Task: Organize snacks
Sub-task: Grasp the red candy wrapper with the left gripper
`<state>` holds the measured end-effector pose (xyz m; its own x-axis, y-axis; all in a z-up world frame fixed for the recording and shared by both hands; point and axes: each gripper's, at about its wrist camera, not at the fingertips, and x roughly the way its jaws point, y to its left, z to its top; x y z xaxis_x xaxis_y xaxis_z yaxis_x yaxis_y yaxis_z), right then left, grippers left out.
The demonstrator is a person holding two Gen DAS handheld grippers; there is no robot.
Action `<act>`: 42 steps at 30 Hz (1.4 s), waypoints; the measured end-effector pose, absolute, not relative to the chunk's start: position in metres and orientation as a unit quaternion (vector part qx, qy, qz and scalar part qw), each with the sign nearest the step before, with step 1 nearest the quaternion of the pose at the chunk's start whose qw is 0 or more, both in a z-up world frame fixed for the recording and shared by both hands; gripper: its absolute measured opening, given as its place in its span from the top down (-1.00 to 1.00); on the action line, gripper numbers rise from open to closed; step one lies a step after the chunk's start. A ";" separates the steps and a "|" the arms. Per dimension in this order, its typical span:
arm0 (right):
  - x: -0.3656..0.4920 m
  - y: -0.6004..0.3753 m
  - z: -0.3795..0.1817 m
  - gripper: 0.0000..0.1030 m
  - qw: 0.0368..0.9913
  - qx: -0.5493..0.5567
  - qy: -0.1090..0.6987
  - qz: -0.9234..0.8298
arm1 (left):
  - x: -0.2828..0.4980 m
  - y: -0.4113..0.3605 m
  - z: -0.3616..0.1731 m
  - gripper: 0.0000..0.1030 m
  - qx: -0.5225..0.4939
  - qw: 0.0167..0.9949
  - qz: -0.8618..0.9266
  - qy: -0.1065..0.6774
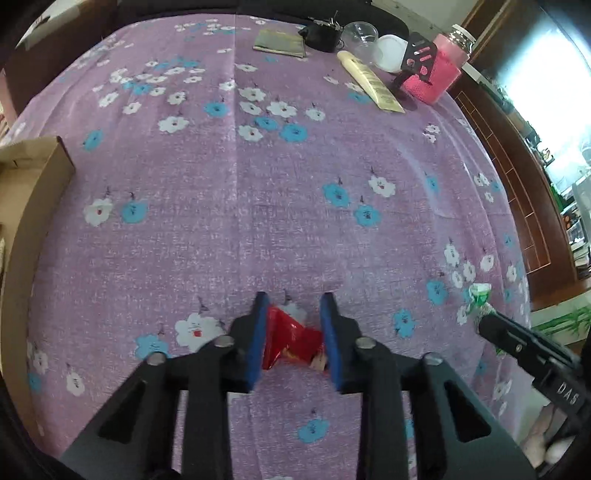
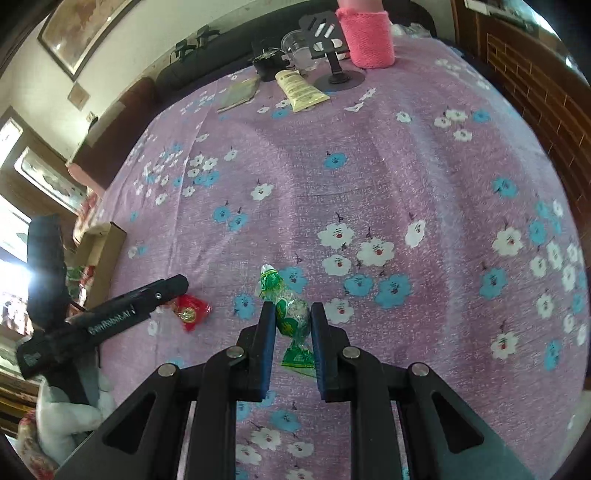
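My left gripper (image 1: 293,299) is shut on a red wrapped snack (image 1: 291,341), held between its blue pads just above the purple flowered tablecloth (image 1: 258,192). The same red snack (image 2: 192,310) shows in the right wrist view, under the left gripper's finger (image 2: 147,299). My right gripper (image 2: 293,308) is shut on a green-and-white wrapped candy (image 2: 291,314), whose twisted ends stick out front and back. That green candy (image 1: 480,299) shows at the right edge of the left wrist view, at the tip of the right gripper's finger (image 1: 517,336).
An open cardboard box (image 1: 33,206) sits at the table's left edge; it also shows in the right wrist view (image 2: 103,254). At the far end stand a pink-sleeved jar (image 1: 443,70), a black phone stand (image 1: 417,59), a cream tube (image 1: 369,81), a clear cup (image 1: 358,35), a flat packet (image 1: 280,42).
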<state>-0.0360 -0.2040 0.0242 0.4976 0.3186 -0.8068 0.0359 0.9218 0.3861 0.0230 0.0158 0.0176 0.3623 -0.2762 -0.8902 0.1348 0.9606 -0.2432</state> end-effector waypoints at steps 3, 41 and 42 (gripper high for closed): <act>-0.032 -0.200 0.021 0.66 0.844 0.184 0.496 0.087 | 0.021 0.017 0.019 0.55 -0.062 0.824 -0.123 0.550; -0.041 -0.181 0.020 0.66 0.835 0.168 0.515 0.099 | -0.020 0.027 0.049 0.56 -0.112 0.835 -0.129 0.524; -0.040 -0.183 0.019 0.66 0.834 0.170 0.516 0.097 | -0.020 0.030 0.049 0.52 -0.124 0.829 -0.128 0.530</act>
<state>-0.0400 -0.1831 0.0191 0.4495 0.3375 -0.8271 0.0129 0.9234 0.3837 -0.0204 0.0305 0.0486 0.4058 -0.3431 -0.8471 0.0801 0.9366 -0.3410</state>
